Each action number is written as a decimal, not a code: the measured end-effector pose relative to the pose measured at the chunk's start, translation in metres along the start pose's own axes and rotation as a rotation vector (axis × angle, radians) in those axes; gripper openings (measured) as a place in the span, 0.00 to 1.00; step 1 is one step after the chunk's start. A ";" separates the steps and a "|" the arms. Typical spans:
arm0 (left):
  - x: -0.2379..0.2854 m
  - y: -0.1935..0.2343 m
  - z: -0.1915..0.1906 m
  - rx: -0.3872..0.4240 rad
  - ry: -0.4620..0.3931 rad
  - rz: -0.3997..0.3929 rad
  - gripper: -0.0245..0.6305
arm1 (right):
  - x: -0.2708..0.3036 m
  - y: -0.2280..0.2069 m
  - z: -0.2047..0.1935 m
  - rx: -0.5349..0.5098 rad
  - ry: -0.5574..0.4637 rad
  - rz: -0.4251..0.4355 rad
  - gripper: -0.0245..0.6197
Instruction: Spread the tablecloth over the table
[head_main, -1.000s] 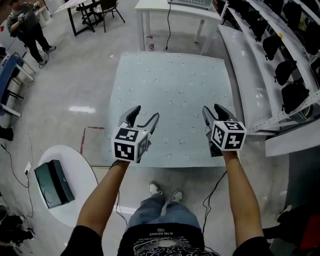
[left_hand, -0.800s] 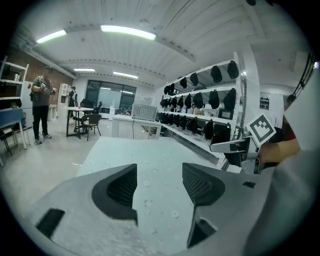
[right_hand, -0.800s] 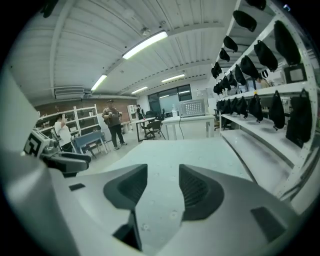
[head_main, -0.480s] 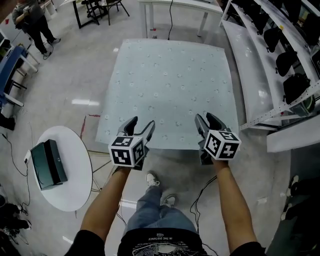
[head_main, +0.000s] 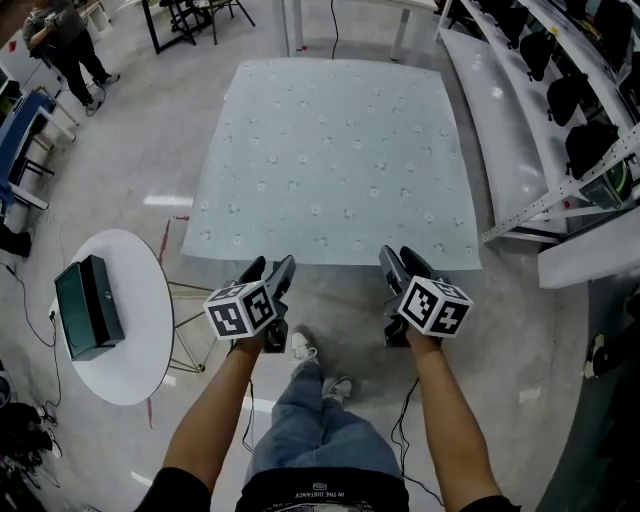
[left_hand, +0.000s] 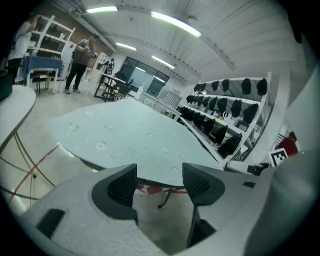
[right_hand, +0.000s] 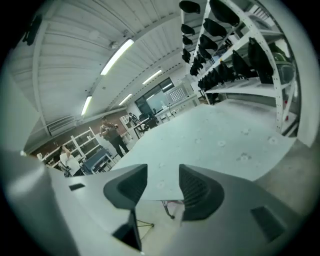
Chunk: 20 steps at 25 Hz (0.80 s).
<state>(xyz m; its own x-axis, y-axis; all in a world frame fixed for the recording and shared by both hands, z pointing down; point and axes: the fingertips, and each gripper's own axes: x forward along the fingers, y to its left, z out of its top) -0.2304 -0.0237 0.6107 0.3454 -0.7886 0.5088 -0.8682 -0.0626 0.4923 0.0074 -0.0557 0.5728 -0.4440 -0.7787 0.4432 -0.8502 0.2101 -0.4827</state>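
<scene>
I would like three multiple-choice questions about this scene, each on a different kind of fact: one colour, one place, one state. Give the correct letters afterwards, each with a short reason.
1. The tablecloth is: A. pale blue-green with small dots; B. red; C. black.
2. The dark box stands on: A. the tablecloth; B. the round white table; C. a chair.
3. The left gripper and the right gripper are: A. both shut on the cloth; B. both open, gripping nothing; C. one open, one shut.

Answers: 1 A, the head view shows a pale dotted cloth. 2 B, the box sits on the small table at the left. 3 B, each gripper view shows the jaws apart and nothing held.
</scene>
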 end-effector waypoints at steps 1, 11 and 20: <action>-0.001 0.004 -0.006 -0.036 0.000 0.001 0.47 | -0.003 -0.003 -0.009 0.026 0.003 -0.001 0.35; 0.007 0.035 -0.039 -0.341 -0.017 -0.035 0.48 | -0.008 -0.029 -0.059 0.243 0.024 0.005 0.36; 0.026 0.040 -0.017 -0.535 -0.086 -0.134 0.36 | 0.014 -0.048 -0.054 0.542 -0.042 0.043 0.34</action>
<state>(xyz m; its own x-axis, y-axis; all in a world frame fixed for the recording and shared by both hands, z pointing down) -0.2507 -0.0363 0.6555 0.3907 -0.8436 0.3685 -0.5085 0.1358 0.8503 0.0264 -0.0443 0.6429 -0.4537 -0.8016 0.3894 -0.5590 -0.0842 -0.8249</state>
